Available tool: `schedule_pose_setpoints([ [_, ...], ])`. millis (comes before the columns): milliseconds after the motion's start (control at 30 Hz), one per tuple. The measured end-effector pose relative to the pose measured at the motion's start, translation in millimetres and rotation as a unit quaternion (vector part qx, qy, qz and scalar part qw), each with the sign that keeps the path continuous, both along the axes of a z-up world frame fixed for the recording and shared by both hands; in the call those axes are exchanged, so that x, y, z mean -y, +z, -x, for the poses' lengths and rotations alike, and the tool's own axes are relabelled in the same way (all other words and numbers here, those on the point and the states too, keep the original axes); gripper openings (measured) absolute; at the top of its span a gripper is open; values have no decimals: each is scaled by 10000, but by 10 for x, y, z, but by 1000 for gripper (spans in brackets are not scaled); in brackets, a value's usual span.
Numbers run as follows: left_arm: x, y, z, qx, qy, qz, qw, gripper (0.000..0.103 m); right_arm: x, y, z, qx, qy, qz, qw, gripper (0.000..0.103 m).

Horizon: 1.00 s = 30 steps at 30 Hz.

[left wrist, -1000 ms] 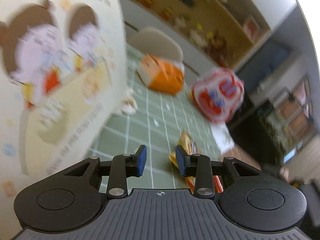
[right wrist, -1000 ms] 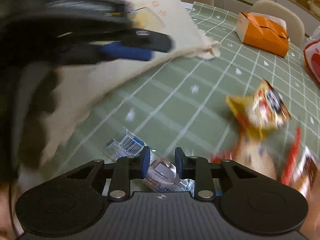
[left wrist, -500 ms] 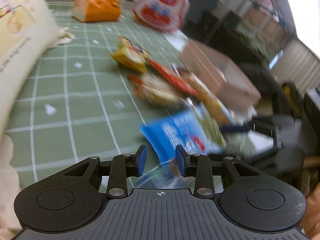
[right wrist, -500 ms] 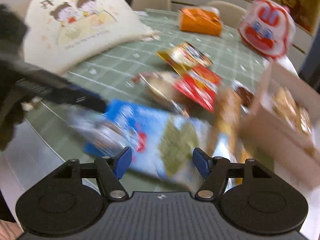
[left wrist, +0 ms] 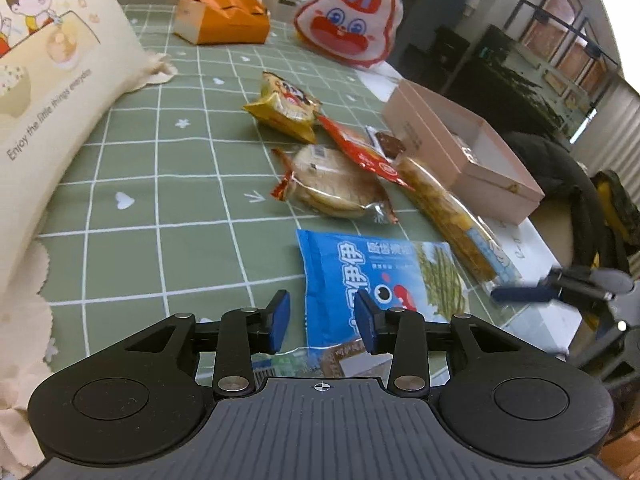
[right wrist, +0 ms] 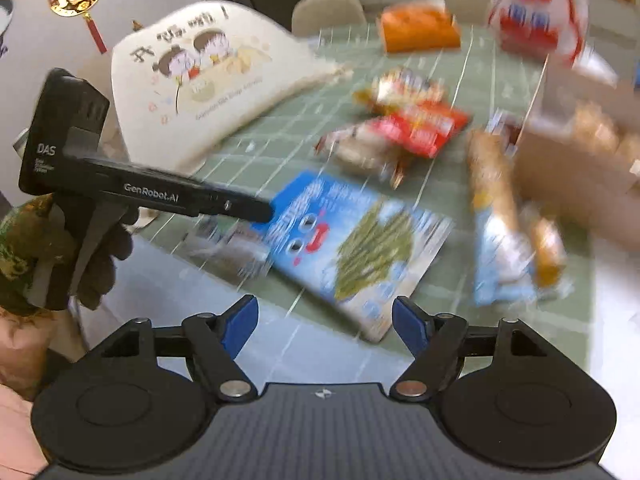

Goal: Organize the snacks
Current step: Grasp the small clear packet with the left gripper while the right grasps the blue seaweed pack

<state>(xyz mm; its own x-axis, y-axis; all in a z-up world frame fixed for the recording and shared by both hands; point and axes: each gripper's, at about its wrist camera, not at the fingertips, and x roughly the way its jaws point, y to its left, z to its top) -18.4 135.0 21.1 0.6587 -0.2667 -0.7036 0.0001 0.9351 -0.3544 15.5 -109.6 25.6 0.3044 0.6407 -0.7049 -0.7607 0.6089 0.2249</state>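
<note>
- In the left wrist view a cream cushion [left wrist: 48, 92] with a cartoon print fills the 9 to 11 o'clock side, lying on the green checked worktop [left wrist: 160, 184].
- At 12 o'clock an orange box [left wrist: 224, 20] sits at the far edge, with a red-and-white rabbit-face bag [left wrist: 348, 20] just to its right.
- Near the middle lies a yellow snack packet [left wrist: 286, 106]; below it is a round pastry in clear wrap [left wrist: 334, 184], partly overlapped by a red sachet [left wrist: 360, 150].
- The left claw [left wrist: 320, 322] hovers low at 6 o'clock, its blue pads released with a gap between them, holding nothing; the near end of a blue snack bag [left wrist: 376, 280] lies flat right in front of it.
- A long clear pack of golden sticks [left wrist: 448, 212] runs toward 4 o'clock, beside an open pink cardboard box [left wrist: 460, 148] at 2 to 3 o'clock with wrapped items inside.
- In the blurred right wrist view the right claw [right wrist: 325, 326] is spread wide and empty, poised off the worktop's near edge, with the blue snack bag [right wrist: 352, 248] just ahead of it.
- At 9 o'clock there, the left claw's black body reaches in over the bag's left end.
</note>
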Motion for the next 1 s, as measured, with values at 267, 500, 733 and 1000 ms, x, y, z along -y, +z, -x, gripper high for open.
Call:
schedule_pose_setpoints([
  [267,131,50,175,-77,-228,-298,9993,40,-327,167,-290,1103,161,79,9937,85],
  [500,158,-41,348,-102,-382,-366,9985,40,-350,-156,-796,-219,-157,-152,9995,85],
  [733,226,-73,175,29,-397,-268,9989,40,-71,-214,-233,-56,180,72,9998,85],
  [1000,283,56,391,362,-690,-681,9946,39,-87,-114,58,720,324,236,9966,86],
])
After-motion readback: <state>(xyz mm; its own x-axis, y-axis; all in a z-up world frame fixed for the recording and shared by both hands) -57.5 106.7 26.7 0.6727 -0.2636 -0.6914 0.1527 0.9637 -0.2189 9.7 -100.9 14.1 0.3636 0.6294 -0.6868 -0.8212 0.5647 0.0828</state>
